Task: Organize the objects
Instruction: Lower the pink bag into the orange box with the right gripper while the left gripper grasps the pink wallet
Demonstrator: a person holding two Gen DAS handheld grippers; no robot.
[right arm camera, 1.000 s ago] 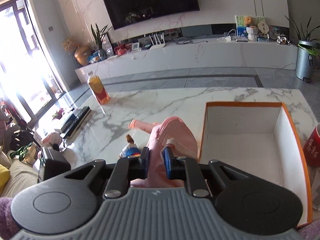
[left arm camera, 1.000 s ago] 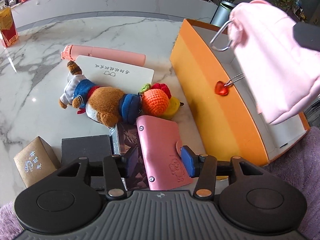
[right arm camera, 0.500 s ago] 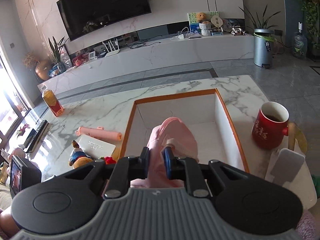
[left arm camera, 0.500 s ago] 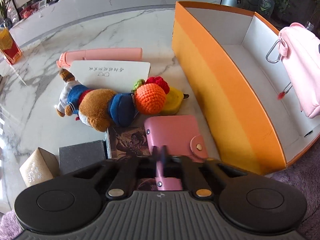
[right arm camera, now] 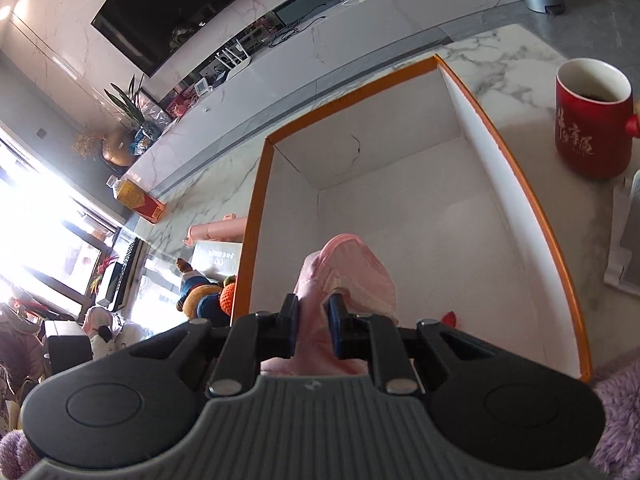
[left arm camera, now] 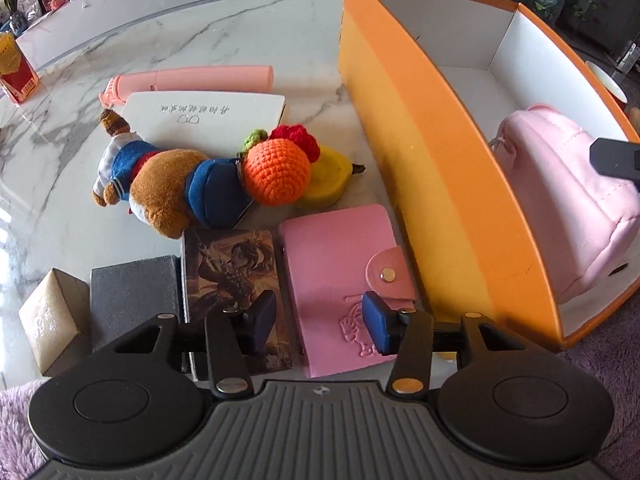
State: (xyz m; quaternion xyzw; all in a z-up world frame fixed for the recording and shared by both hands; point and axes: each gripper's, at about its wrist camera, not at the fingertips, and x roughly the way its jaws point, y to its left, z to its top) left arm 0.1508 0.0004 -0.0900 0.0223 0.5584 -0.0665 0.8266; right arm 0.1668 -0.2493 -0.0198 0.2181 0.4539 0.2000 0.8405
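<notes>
Marble table clutter is seen only by the spread-fingered left gripper; the red mug only by the right gripper, clamped on the pink pouch inside the orange box.

Unreadable Chinese characters on white card; red mug

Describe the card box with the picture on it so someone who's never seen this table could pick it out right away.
Start at the big orange box on the marble table. Beside its near end lies a pink snap wallet, and touching that wallet's other side is the card box. It alone has a printed fantasy figure in brown tones; the grey box next to it is plain.
</notes>
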